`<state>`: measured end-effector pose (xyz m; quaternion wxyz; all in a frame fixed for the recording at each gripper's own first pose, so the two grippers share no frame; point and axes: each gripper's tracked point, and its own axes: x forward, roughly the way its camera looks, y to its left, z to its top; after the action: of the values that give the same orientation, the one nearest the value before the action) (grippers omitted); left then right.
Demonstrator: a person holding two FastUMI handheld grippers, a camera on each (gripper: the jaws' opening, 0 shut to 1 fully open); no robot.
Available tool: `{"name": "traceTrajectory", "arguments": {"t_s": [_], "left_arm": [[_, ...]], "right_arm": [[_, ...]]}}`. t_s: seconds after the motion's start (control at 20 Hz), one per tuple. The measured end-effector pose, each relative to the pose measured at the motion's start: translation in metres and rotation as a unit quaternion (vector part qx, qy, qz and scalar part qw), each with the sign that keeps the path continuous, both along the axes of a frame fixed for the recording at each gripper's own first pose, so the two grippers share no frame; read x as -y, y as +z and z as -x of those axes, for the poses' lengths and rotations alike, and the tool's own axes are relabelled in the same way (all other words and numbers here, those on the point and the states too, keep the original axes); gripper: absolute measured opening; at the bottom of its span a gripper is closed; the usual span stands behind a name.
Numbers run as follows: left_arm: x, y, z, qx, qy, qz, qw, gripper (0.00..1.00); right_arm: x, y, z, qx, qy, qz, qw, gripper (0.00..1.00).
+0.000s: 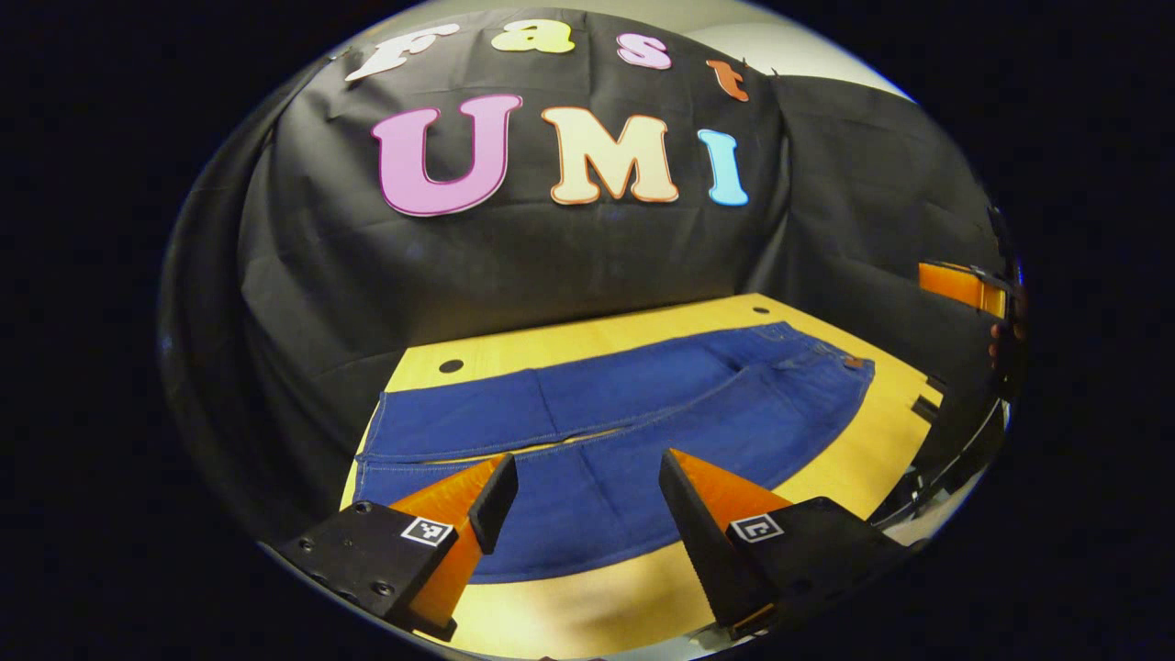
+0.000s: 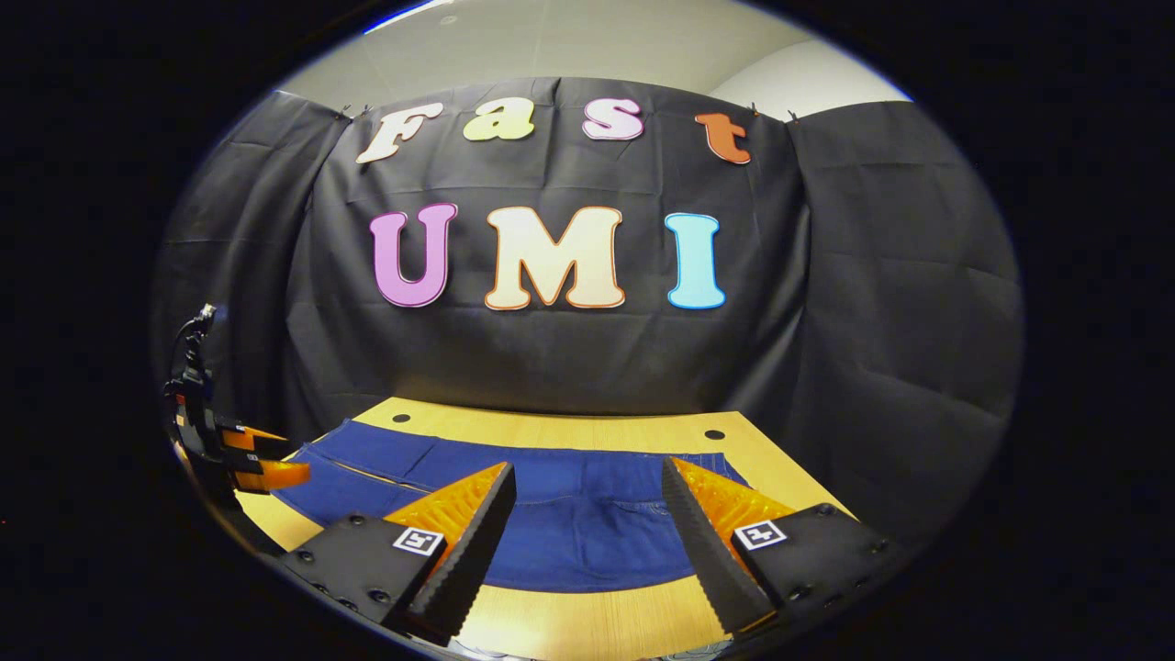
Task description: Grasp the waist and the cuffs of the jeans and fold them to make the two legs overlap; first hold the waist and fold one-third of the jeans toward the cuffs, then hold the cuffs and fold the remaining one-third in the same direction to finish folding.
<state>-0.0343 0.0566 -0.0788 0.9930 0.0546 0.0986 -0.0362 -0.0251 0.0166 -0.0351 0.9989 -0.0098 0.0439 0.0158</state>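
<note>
Left gripper (image 1: 587, 500) is sitting lowest in the left gripper view, fingers spread wide with nothing between them, hovering over the near edge of the jeans (image 1: 633, 413). Jeans are lying flat and fully unfolded on the wooden table (image 1: 587, 606), running from the cuffs (image 1: 372, 450) at centre-left of the frame to the waist (image 1: 840, 367) at centre-right; both legs are lying side by side with a seam-line gap between them, not overlapping. Right gripper (image 1: 964, 286) is showing at the right edge of that frame, well apart from the cloth; I cannot tell its jaw state from there. Moving to the right gripper view: right gripper (image 2: 587, 514) is sitting at bottom centre, fingers also spread and holding nothing, hanging above the waist end of the jeans (image 2: 569, 523), which are filling the lower middle over the table (image 2: 587, 624). Left gripper (image 2: 262, 459) is appearing at the lower left edge of this frame, above the cuff end. My read: nothing is grasped, so the first step, the lengthwise fold that stacks the legs, is not yet begun. Next move is calling for both grippers to drop onto the near edge, left pinching a cuff, right pinching the waist corner, then lifting together and carrying that leg over onto the far one while keeping the fabric taut.
</note>
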Motion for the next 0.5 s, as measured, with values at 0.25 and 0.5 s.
{"name": "traceTrajectory", "arguments": {"t_s": [0.25,0.5], "left_arm": [[-0.023,-0.045,0.018,-0.087,-0.080,-0.012,0.993,0.94],[-0.073,-0.083,0.026,-0.189,-0.095,-0.086,0.974,0.94]], "right_arm": [[-0.005,-0.013,0.005,-0.020,0.011,0.005,1.000,0.98],[-0.010,-0.024,0.007,-0.035,0.023,0.024,0.999,0.99]]}}
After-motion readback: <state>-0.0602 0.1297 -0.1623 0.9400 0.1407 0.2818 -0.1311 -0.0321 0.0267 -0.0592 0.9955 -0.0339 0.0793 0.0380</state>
